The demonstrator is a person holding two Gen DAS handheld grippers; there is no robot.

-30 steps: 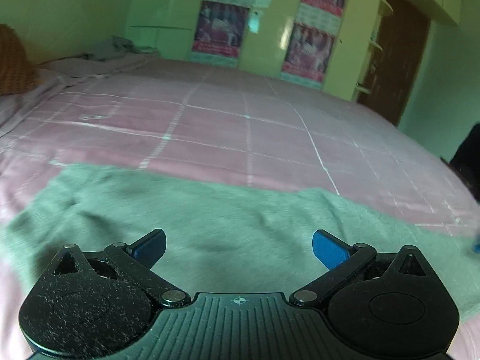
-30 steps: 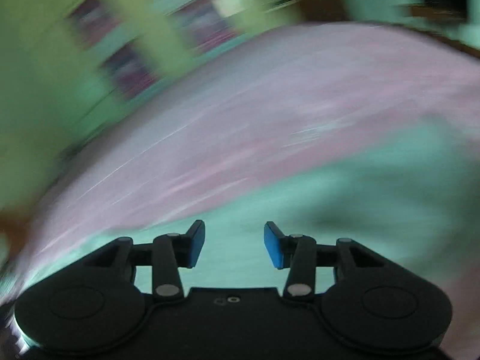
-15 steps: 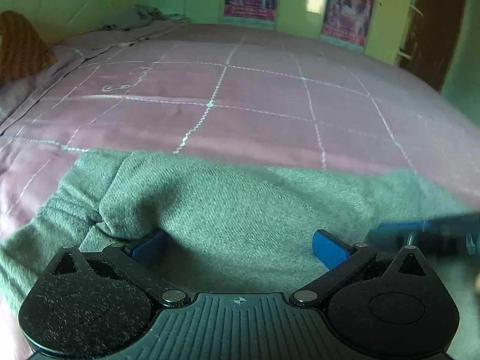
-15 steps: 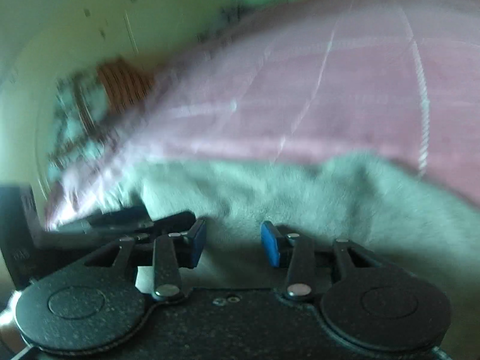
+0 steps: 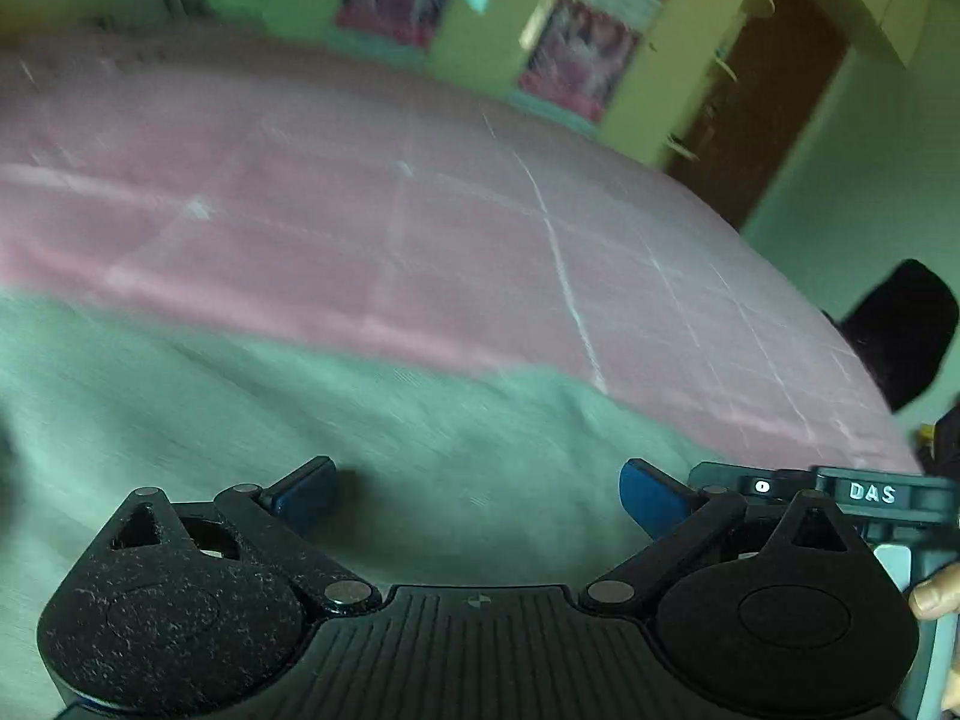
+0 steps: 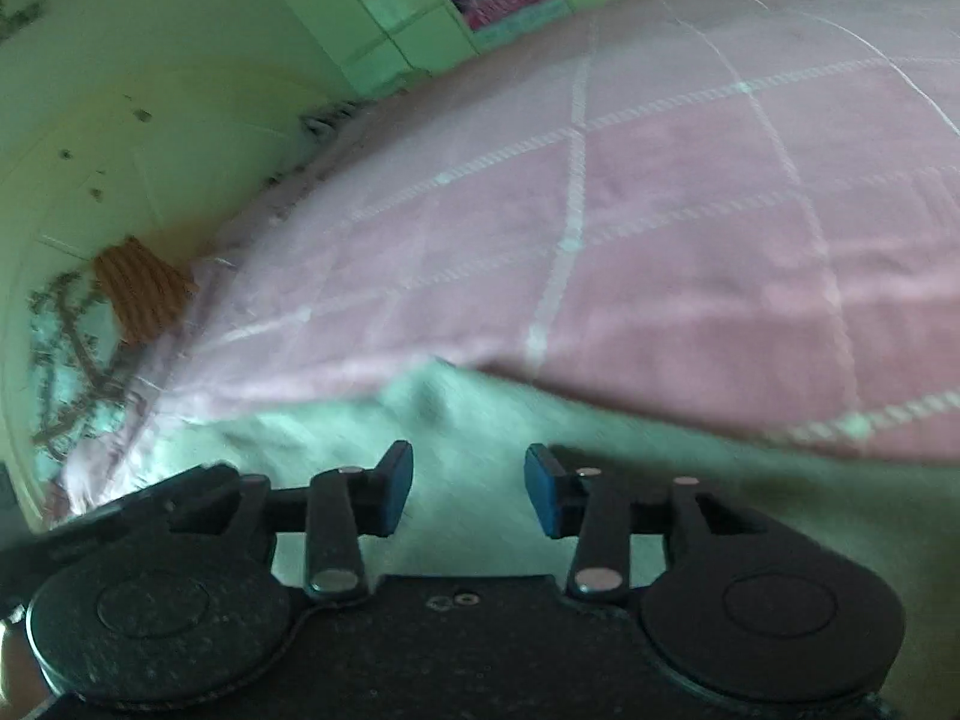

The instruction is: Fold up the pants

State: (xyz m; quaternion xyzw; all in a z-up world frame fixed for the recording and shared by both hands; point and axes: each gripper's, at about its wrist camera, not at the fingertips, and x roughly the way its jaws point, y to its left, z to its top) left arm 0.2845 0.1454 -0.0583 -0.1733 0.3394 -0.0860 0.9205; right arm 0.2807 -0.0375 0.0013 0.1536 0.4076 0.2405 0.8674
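- Pants (image 5: 288, 450), grey-green knit, lie spread on the near part of the bed, on its pink checked bedsheet (image 5: 420, 228); both tools hang over the cloth.
- Left tool (image 5: 477, 495): blue pads wide apart, nothing between them but the cloth lying below. No grip.
- Right tool (image 6: 468, 489): pads apart by a narrower gap and opening; cloth lies under the gap, not pinched.
- Risk, my judgement: with no edge or waistband clearly lined up between either pair of pads, a closing bite could take only the top layer, or a mid-panel pucker, and the fold would drag crooked.
- Risk: the two tools sit close together. The right tool's body (image 5: 840, 495) shows just beside the left tool's right pad; they could knock or pinch the same patch of cloth.
- Risk: knit cloth on a soft bed may bunch ahead of the pads rather than slide between them.
- Left view only: brown door (image 5: 762, 120) and wall posters (image 5: 576, 54) beyond the bed, a dark shape (image 5: 900, 336) off the bed's right edge, a fingertip (image 5: 933, 597) at the right tool.
- Right view only: the pants' far edge (image 6: 432, 384) rising against the bedsheet, an orange woven thing (image 6: 141, 291) by the bed's left side, and the left tool's dark body low on the left.
- Both views are motion-smeared; seams and cuffs cannot be made out.
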